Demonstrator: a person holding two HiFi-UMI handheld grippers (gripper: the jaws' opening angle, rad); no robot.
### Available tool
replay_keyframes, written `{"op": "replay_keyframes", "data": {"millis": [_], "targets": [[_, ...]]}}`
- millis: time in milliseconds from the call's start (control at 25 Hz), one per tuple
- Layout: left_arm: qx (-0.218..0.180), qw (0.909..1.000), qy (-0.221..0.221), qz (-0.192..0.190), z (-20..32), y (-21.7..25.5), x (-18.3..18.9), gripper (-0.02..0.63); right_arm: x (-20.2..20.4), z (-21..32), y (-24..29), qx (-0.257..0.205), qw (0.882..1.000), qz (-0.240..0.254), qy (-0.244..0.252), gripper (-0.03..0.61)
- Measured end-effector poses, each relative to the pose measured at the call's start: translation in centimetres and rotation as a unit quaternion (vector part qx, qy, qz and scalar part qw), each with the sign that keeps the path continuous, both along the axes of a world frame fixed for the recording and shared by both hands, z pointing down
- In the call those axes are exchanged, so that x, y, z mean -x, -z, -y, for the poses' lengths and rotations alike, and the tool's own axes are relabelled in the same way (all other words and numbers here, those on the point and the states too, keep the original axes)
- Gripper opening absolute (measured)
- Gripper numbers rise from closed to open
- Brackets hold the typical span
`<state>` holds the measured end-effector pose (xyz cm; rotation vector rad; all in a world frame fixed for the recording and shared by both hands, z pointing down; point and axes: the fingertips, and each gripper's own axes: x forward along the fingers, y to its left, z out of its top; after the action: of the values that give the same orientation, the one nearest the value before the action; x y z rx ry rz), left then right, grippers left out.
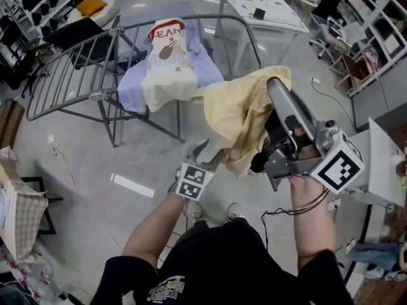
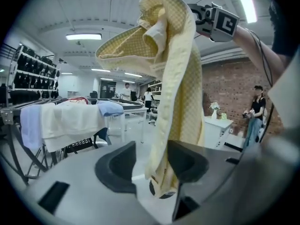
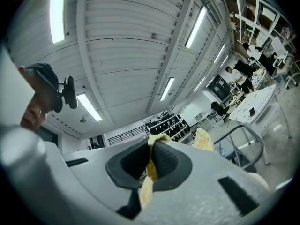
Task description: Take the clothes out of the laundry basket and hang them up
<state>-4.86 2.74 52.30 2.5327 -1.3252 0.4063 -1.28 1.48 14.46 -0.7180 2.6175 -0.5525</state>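
You hold two tongs. Your right tongs (image 3: 151, 155) are pinched tight on one yellow cloth (image 1: 238, 110). In the right gripper view a bit of that cloth pokes out between the two dark pads. In the head view your right tongs are at the right of the frame, holding the cloth up in the middle.

Your left tongs (image 2: 151, 149) are wide open. In the left gripper view the yellow cloth hangs down between the two pads at the bottom middle. The cloth is right beside the right pad, but the pads do not squeeze it. In the head view these tongs sit just below the cloth, near the middle.

One grey drying rack (image 1: 95, 96) stands on the floor (image 1: 76, 151) at the upper left. Two clothes lie over it: one white shirt (image 1: 166, 68) with red print, on top of one light blue cloth (image 1: 205, 65). The yellow cloth is beside the rack, not on it yet.
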Motion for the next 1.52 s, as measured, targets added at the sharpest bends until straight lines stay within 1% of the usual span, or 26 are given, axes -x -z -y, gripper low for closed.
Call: {"op": "replay_keyframes", "data": {"millis": [40, 80, 120, 160, 240, 280, 360, 440, 520, 600, 680, 880, 960, 1040, 1160, 1240, 1400, 1520], "targets": [[0.000, 0.9999, 0.012, -0.010, 0.2, 0.3, 0.3, 0.152, -0.1, 0.0, 0.1, -0.003, 1.000, -0.001, 0.001, 0.011], [0.005, 0.9994, 0.023, -0.024, 0.4, 0.7, 0.6, 0.044, -0.3, 0.1, 0.0, -0.006, 1.000, -0.005, 0.001, 0.011], [0.012, 0.9985, 0.032, -0.042, 0.5, 1.1, 0.9, 0.018, -0.5, 0.3, -0.3, -0.009, 1.000, -0.012, -0.001, 0.011], [0.019, 0.9972, 0.042, -0.059, 0.6, 1.6, 1.3, 0.011, -0.9, 0.6, -0.7, -0.011, 1.000, -0.021, -0.005, 0.011], [0.026, 0.9939, 0.069, -0.081, 0.9, 2.4, 2.4, 0.009, -1.6, 1.1, -1.9, -0.015, 0.999, -0.045, -0.013, 0.011], [0.027, 0.9917, 0.087, -0.091, 0.9, 2.9, 3.1, 0.009, -2.1, 1.5, -2.8, -0.018, 0.998, -0.065, -0.020, 0.011], [0.023, 0.9862, 0.123, -0.108, 0.8, 4.2, 4.7, 0.009, -3.0, 2.1, -5.3, -0.027, 0.991, -0.125, -0.039, 0.011], [0.006, 0.9799, 0.159, -0.121, 0.5, 6.1, 6.6, 0.008, -3.8, 2.6, -8.5, -0.030, 0.982, -0.182, -0.047, 0.011], [-0.015, 0.9719, 0.193, -0.135, 0.1, 8.3, 8.5, 0.009, -4.7, 3.0, -11.6, -0.012, 0.977, -0.208, -0.043, 0.011], [-0.036, 0.9637, 0.219, -0.148, -0.5, 10.6, 9.9, 0.009, -5.6, 3.4, -14.3, 0.020, 0.978, -0.206, -0.033, 0.011], [-0.059, 0.9571, 0.239, -0.153, -1.3, 12.8, 11.1, 0.008, -6.3, 3.7, -16.8, 0.049, 0.978, -0.202, -0.021, 0.011], [-0.109, 0.9358, 0.293, -0.164, -3.5, 18.2, 14.2, 0.008, -6.2, 3.2, -22.3, 0.097, 0.974, -0.203, 0.019, 0.011], [-0.124, 0.9294, 0.310, -0.156, -4.2, 20.0, 15.0, 0.008, -5.7, 2.9, -24.0, 0.114, 0.972, -0.202, 0.038, 0.011], [-0.133, 0.9264, 0.325, -0.135, -4.8, 21.1, 15.5, 0.008, -5.1, 2.6, -25.3, 0.130, 0.970, -0.197, 0.056, 0.011], [-0.135, 0.9210, 0.352, -0.098, -6.2, 21.9, 16.6, 0.008, -3.5, 2.1, -26.0, 0.129, 0.969, -0.194, 0.086, 0.011], [-0.132, 0.9133, 0.376, -0.085, -7.3, 22.1, 17.9, 0.008, -2.2, 1.7, -25.9, 0.114, 0.968, -0.196, 0.105, 0.011], [-0.135, 0.8953, 0.416, -0.085, -9.6, 22.5, 20.8, 0.008, 0.5, 0.7, -25.6, 0.087, 0.966, -0.200, 0.142, 0.011], [-0.146, 0.8854, 0.433, -0.087, -10.9, 23.3, 23.1, 0.008, 2.6, -0.1, -26.2, 0.089, 0.961, -0.209, 0.161, 0.011]]}}
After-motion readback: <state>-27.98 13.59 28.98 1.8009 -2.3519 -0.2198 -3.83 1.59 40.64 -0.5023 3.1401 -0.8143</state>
